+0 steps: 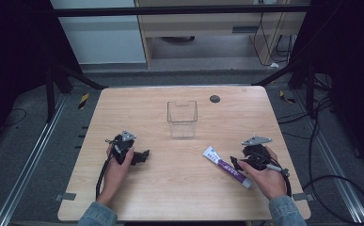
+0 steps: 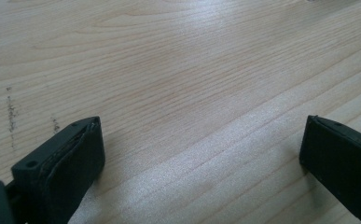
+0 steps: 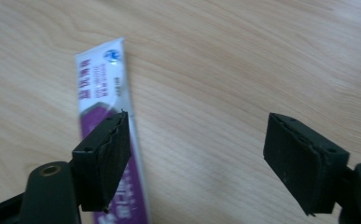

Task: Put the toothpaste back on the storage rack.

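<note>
The tabletop (image 1: 179, 188) was a pale wood slab, and on it, a little back of centre toward the far edge, stood a clear plastic box (image 1: 182, 118), upright and open at the top. Just beyond it, close to the far edge, sat a small dark round disc (image 1: 214, 99).

Down toward the near edge, both hands were in. The left claw (image 1: 142, 157) rested low near the near-left part of the tabletop, held in the person's left hand (image 1: 115, 170), well apart from the box. From the left gripper view its jaws stood wide apart with bare wood grain (image 2: 192, 93) between them, so it was released and carrying nothing.

Over on the near-right side lay the white and purple tube (image 1: 228, 166), flat on the tabletop, running on a slant with its white crimped end toward the middle and its cap end toward the near-right corner. The right claw (image 1: 236, 164) sat right against it, held in the right hand (image 1: 269, 179). In the right gripper view, the tube (image 3: 104, 88) passed under one black jaw and lay outside the gap, while the other jaw stood far off across bare wood. So the right claw was spread open too, released, gripping nothing, with the tube lying loose on the tabletop beside and beneath that one jaw.
</note>
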A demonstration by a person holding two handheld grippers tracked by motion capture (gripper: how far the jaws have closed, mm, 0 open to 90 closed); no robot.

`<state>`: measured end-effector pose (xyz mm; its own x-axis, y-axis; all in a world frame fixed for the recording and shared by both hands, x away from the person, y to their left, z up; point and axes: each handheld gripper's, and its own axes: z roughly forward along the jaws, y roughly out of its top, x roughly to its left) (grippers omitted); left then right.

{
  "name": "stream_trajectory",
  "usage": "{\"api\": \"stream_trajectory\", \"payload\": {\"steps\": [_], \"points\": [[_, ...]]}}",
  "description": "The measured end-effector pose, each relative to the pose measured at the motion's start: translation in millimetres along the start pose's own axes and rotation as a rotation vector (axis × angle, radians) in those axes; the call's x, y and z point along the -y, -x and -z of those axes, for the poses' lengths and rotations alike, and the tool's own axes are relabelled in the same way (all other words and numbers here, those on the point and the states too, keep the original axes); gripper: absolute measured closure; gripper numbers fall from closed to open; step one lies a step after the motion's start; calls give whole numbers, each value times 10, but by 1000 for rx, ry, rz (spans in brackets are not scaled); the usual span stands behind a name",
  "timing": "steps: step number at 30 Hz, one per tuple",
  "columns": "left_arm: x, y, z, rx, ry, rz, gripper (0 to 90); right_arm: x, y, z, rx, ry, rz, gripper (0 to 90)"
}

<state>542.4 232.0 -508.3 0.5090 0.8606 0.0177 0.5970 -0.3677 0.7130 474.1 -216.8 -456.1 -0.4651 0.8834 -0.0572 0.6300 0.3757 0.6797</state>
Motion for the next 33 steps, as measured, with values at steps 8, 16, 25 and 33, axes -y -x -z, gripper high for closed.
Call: {"api": "stream_trajectory", "payload": {"steps": [8, 16, 25, 33], "points": [[0, 0, 0, 0, 0, 0, 0, -70, -258, -59, -62, -76, 71, 178], [0, -1, 0, 0, 0, 0, 0, -192, -450, -130, -108, -122, 142, 306], [0, -1, 0, 0, 0, -1, 0, -286, -572, -277, -124, -174, 193, 396], [0, -1, 0, 0, -1, -1, 0, -302, -581, -454, -97, -230, 198, 458]]}}
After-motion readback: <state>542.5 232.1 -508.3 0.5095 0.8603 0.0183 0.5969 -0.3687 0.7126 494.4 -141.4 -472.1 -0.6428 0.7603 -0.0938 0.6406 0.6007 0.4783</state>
